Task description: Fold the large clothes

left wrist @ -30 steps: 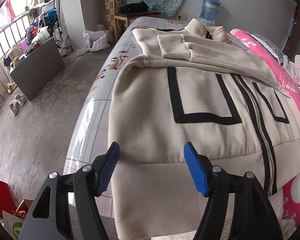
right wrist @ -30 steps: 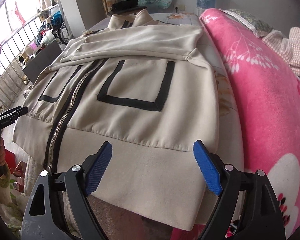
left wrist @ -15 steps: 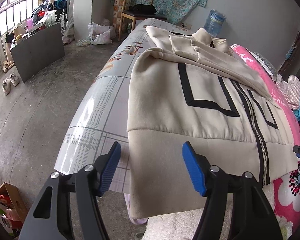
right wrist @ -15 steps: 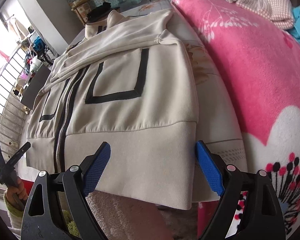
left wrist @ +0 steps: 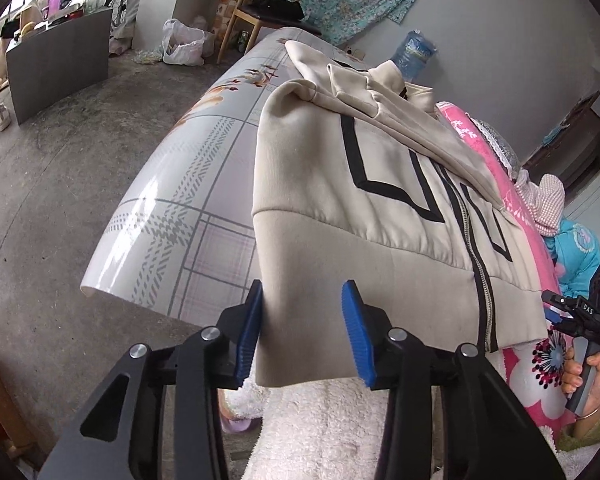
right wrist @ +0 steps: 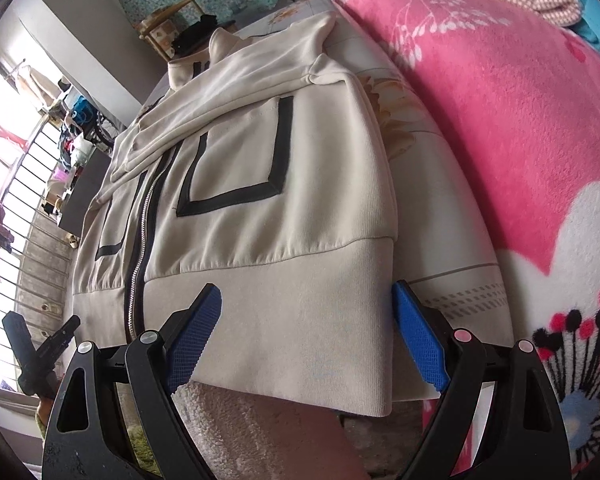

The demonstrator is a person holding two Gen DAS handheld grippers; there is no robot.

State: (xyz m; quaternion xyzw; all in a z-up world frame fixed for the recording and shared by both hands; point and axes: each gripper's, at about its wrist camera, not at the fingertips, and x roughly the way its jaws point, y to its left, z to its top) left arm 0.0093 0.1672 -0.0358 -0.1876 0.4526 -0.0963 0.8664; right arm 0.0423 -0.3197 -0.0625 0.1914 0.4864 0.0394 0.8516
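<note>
1. Where the left hand-held gripper [left wrist: 302, 330] reaches forward, its blue pads straddle the left bottom corner of the cream jacket [left wrist: 380, 208]; the jaws are closing, the left pad just at the hem's edge, the right pad over the cloth and not yet pressing.
2. Left of that gripper lies a grey concrete floor [left wrist: 60, 200], with the glossy patterned bed [left wrist: 172, 216] between floor and jacket.
3. Ahead of it the jacket lies flat, zipped, sleeves folded across the chest, its hem band hanging over the bed's near edge.
4. Beyond the jacket stand a wooden chair [left wrist: 260, 20] and a water bottle [left wrist: 416, 52].
5. To the right, a hand [left wrist: 584, 372] grips the other tool's handle beside a pink blanket [left wrist: 532, 240].
6. The right hand-held gripper [right wrist: 306, 334] stands released, jaws wide around the hem's right bottom corner, neither pad pinching; the right pad sits just outside the jacket's [right wrist: 300, 208] side edge.
7. Right of that gripper the pink blanket [right wrist: 500, 120] fills the view.
</note>
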